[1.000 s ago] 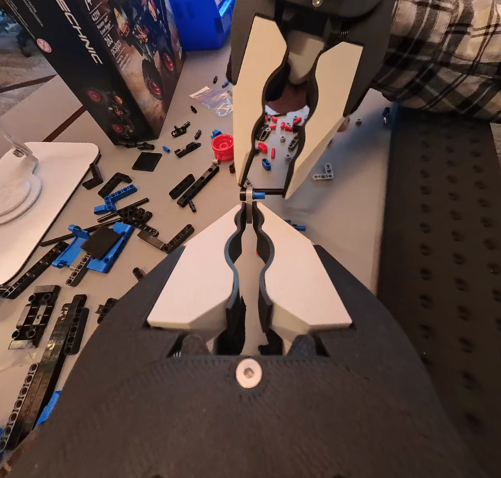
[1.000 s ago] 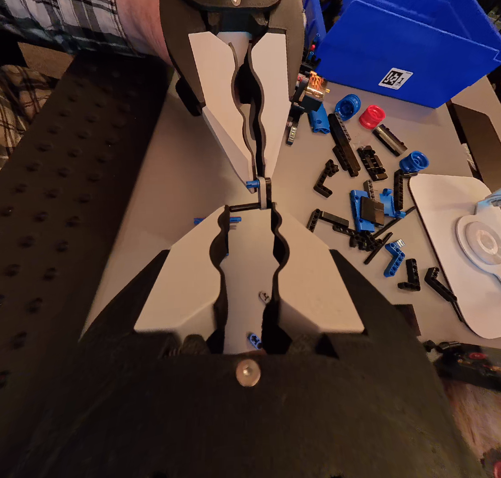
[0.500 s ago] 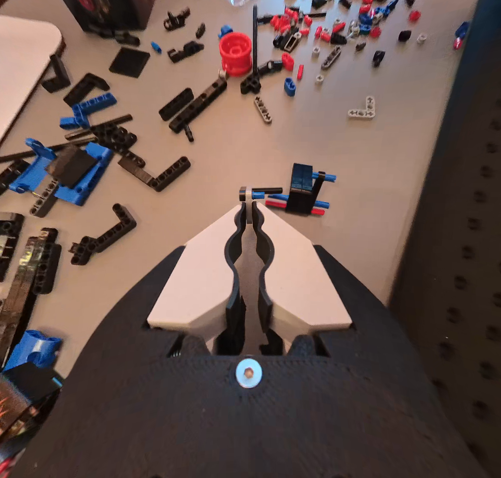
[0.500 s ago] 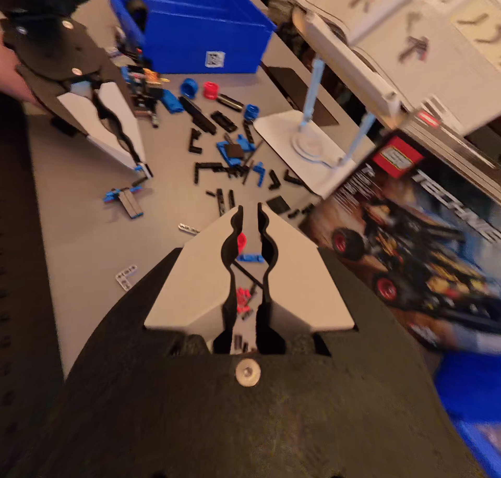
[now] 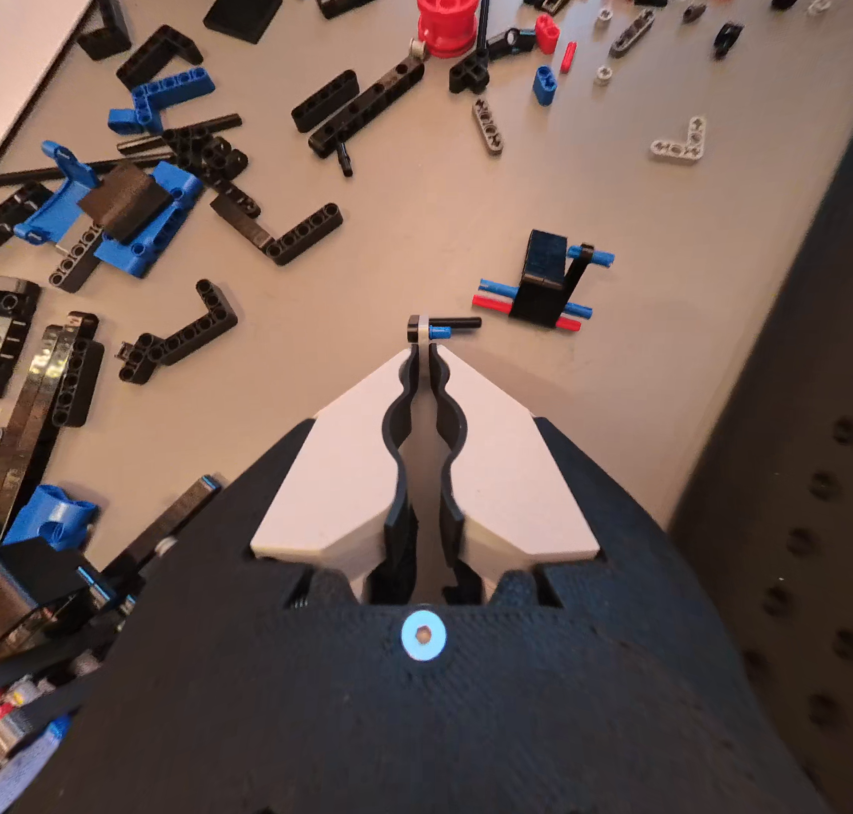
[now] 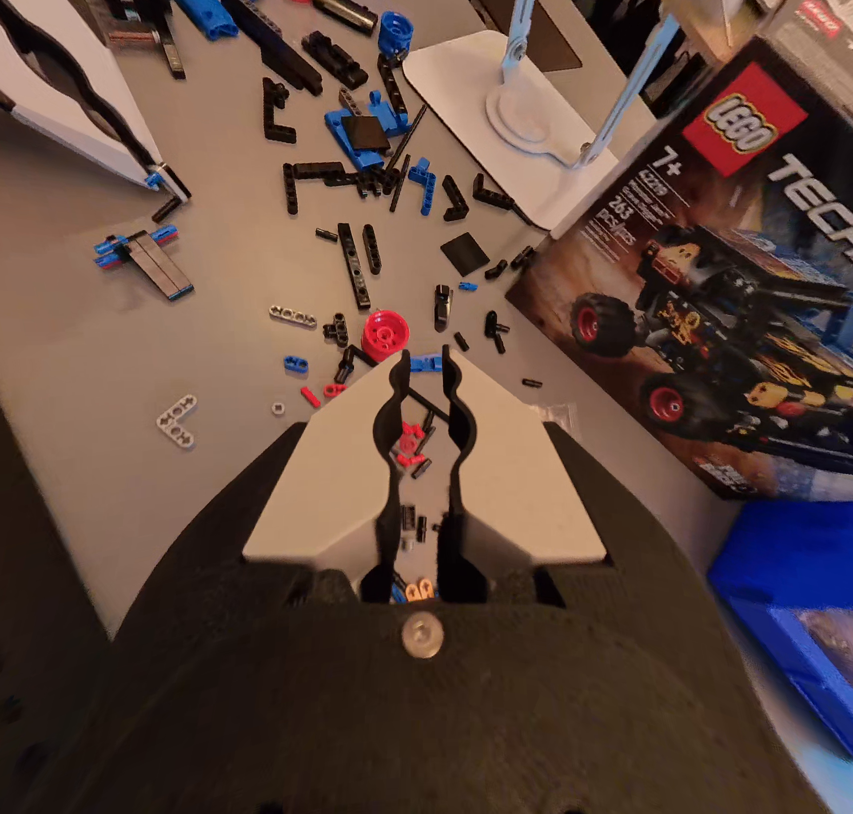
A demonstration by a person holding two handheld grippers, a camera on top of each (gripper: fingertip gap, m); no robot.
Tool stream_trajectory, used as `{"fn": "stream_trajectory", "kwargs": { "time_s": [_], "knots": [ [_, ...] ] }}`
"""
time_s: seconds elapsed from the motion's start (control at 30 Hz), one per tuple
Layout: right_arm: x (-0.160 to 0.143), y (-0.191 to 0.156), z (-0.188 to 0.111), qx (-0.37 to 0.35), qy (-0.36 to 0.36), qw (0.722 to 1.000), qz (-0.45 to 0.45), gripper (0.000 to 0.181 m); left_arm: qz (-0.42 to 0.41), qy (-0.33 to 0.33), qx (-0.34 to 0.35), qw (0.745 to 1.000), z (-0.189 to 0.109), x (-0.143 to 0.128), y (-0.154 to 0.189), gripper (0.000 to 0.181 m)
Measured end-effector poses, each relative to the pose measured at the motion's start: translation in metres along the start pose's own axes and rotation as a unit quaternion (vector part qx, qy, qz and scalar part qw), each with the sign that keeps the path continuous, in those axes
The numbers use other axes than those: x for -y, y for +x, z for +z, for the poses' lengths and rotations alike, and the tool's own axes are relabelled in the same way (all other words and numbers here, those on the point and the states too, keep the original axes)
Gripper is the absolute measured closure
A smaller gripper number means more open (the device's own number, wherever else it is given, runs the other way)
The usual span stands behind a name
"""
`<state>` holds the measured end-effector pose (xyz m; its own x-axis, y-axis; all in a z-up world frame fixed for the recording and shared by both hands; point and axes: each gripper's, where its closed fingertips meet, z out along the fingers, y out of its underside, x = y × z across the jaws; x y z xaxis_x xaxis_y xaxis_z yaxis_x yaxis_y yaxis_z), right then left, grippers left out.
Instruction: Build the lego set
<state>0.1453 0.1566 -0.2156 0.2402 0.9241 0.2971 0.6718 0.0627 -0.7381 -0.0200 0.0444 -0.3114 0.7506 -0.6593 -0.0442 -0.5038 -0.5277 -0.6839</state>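
Left gripper [image 5: 423,353] was clamped on a thin grey-black link [image 5: 419,329] with a blue pin [image 5: 439,330] and black axle [image 5: 461,322] sticking out rightward from the tips. Black sub-assembly [image 5: 544,284] lay on the table just ahead-right of those fingers, long axis crosswise. Right gripper [image 6: 424,358] was narrowly parted, empty, over the loose small parts [image 6: 408,446], well away; left was clearly nearer.

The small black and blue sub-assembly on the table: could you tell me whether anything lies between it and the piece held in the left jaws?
Nothing visible does. The left gripper holds a small pin-and-axle piece, and only bare table separates it from the sub-assembly. The loose parts lie farther off.
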Motion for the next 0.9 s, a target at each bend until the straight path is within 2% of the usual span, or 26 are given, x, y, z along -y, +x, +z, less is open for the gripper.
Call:
{"fn": "stream_trajectory", "kwargs": {
  "time_s": [0.17, 0.47, 0.63, 0.73, 0.9],
  "knots": [
    [0.017, -0.005, 0.036, 0.023, -0.019, 0.999, -0.016, 0.168, -0.013, -0.001, 0.006, 1.0, -0.003, -0.008, 0.001, 0.178],
    [0.059, -0.025, 0.105, 0.078, -0.044, 0.994, -0.059, 0.166, -0.01, 0.007, 0.039, 0.999, -0.016, -0.021, 0.001, 0.158],
    [0.067, -0.04, 0.14, 0.12, -0.067, 0.988, -0.069, 0.16, 0.0, 0.021, 0.054, 0.998, -0.026, -0.024, 0.0, 0.157],
    [0.068, -0.041, 0.146, 0.121, -0.075, 0.987, -0.074, 0.159, -0.001, 0.037, 0.071, 0.997, -0.039, -0.021, -0.009, 0.158],
    [0.064, -0.034, 0.129, 0.11, -0.062, 0.99, -0.061, 0.161, 0.014, 0.066, 0.145, 0.987, -0.079, -0.004, -0.047, 0.157]
  ]
}}
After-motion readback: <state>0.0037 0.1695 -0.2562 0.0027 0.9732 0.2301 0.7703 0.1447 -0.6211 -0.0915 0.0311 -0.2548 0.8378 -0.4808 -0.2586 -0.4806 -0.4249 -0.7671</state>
